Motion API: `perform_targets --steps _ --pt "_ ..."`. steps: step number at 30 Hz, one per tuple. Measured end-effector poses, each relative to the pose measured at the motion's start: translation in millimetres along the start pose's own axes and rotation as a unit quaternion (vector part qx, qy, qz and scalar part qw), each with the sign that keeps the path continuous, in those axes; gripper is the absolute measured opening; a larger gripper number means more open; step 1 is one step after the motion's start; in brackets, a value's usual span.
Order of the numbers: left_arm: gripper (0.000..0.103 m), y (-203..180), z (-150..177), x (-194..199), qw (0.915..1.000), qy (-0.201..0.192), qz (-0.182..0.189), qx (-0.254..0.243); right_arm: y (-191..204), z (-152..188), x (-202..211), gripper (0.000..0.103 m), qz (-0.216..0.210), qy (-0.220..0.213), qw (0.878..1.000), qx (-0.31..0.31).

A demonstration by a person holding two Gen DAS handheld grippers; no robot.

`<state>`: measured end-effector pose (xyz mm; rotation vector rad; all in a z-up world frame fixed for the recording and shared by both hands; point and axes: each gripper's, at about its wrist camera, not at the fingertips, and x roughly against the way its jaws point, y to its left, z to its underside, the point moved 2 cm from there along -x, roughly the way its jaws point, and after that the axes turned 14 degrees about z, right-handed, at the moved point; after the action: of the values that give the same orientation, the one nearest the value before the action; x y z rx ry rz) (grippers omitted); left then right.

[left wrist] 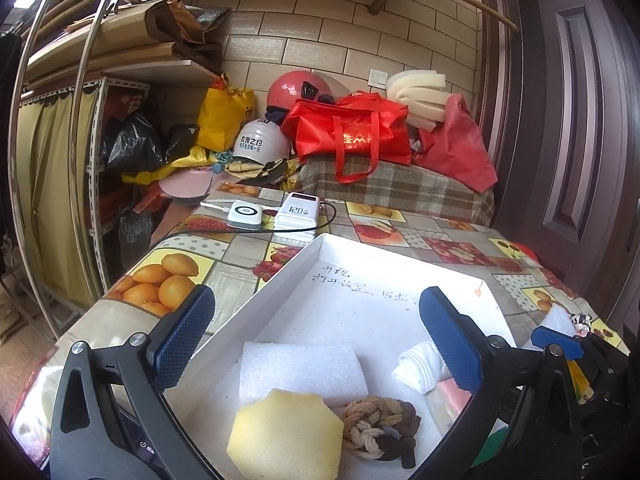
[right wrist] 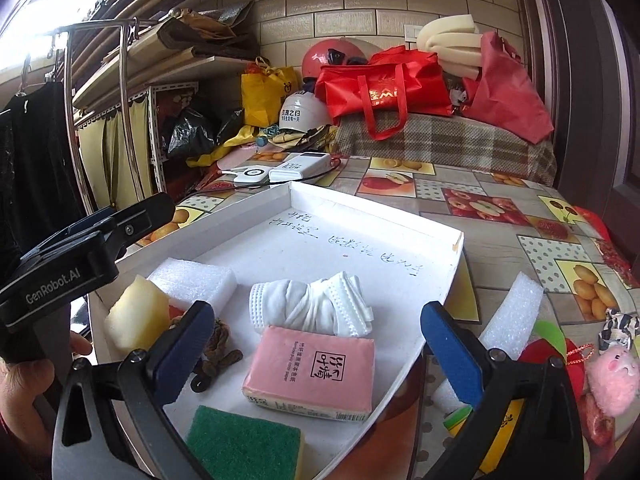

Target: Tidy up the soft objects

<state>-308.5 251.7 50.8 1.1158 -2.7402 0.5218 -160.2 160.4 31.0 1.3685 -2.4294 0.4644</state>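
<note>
A white cardboard tray (left wrist: 308, 256) (right wrist: 380, 224) lies on the table. In it are a white foam block (left wrist: 300, 368) (right wrist: 196, 280), a yellow sponge (left wrist: 284, 436) (right wrist: 136, 320), a knotted brown rope (left wrist: 380, 424) (right wrist: 218, 348), a rolled white cloth (right wrist: 308, 304) (left wrist: 416, 364), a pink tissue pack (right wrist: 316, 372) and a green scouring pad (right wrist: 244, 444). My left gripper (left wrist: 316, 332) is open and empty above the tray's near end. My right gripper (right wrist: 318, 352) is open and empty above the tissue pack. Outside the tray on the right lie a white foam strip (right wrist: 512, 308) and a pink plush toy (right wrist: 614, 376).
Two white power banks (left wrist: 272, 212) (right wrist: 280, 170) with cables lie beyond the tray. Red bags (left wrist: 352, 128), helmets (left wrist: 260, 140) and a foam roll (left wrist: 416, 92) are piled at the back. A metal rack (left wrist: 84, 80) stands left, a brown door (left wrist: 580, 120) right.
</note>
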Motion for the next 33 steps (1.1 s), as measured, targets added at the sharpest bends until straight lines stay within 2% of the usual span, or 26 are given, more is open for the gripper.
perform_targets --steps 12,26,33 --pt "0.103 -9.1 1.5 2.4 0.9998 -0.002 0.003 -0.02 2.1 2.9 9.6 0.103 0.004 -0.022 1.0 0.007" --pt "0.103 -10.6 1.7 2.4 0.9998 -0.002 0.004 -0.021 -3.6 5.5 26.2 0.103 0.0 -0.062 0.998 0.0" --pt "0.103 -12.0 2.1 2.6 0.9997 0.0 0.004 -0.022 -5.3 8.6 32.1 0.103 0.002 -0.063 0.998 -0.003"
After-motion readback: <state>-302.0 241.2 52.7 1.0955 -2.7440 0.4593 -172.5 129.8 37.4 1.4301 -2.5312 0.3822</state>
